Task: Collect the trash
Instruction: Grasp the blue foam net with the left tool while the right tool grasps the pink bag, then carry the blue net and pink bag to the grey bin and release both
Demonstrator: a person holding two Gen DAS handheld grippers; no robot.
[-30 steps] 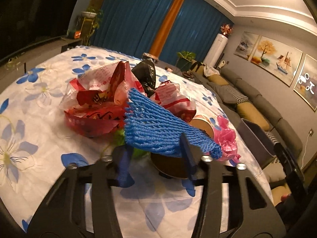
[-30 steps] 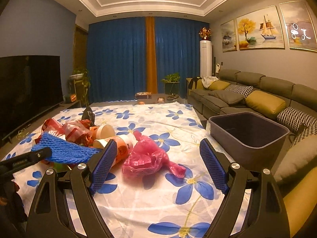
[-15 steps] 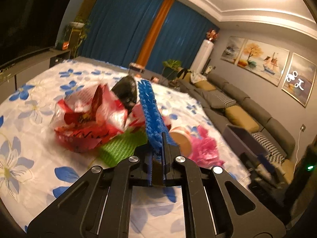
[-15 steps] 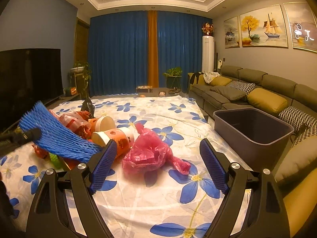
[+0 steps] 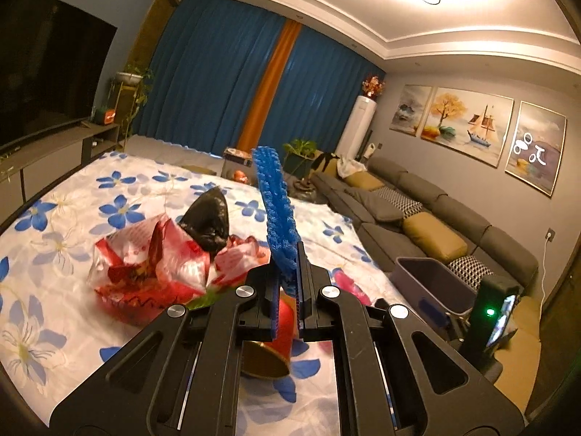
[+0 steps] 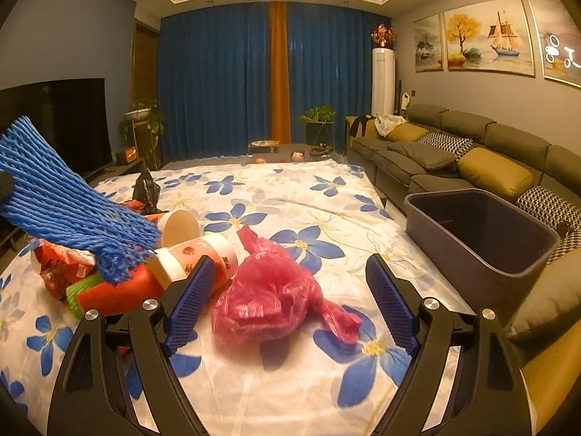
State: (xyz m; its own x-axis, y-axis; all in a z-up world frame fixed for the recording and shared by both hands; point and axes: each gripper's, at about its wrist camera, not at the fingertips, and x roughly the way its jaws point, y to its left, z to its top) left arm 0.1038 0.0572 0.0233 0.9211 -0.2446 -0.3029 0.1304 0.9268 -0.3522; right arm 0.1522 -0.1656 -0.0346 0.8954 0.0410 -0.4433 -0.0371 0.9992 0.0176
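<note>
Left wrist view: the biggest change is that the blue foam net point(image 5: 273, 200) now stands lifted clear of the heap on the flowered counter point(image 5: 72, 218). The left gripper point(image 5: 287, 290) is clamped on its lower end, and the net sticks up and away from the pads towards the far curtains. A second ago the net lay flat across the heap with the jaws wide on either side of it; they then closed on it and the hand rose, so the red-and-white wrappers point(image 5: 145, 265), the black bag point(image 5: 208, 221) and the red paper cup point(image 5: 276, 334) now sit lower in the view, beneath the gripper. I judge the pick-up done; what remains for this piece is the carry to the grey bin point(image 5: 432, 287), which stands off the counter's right edge, against the sofa.

Right wrist view: the right gripper point(image 6: 290, 305) stands with its jaws apart and nothing pressed between the pads. The pink plastic bag point(image 6: 276, 301) lies on the counter between and just beyond the fingers, larger and nearer than in the earlier frame, so this gripper has closed in on it. The jaws have narrowed only slightly. The net hangs in the air at the left, above the cups point(image 6: 196, 254), where earlier it lay low against them. The bin point(image 6: 483, 239) looks empty, so I judge collection is only starting.
</note>
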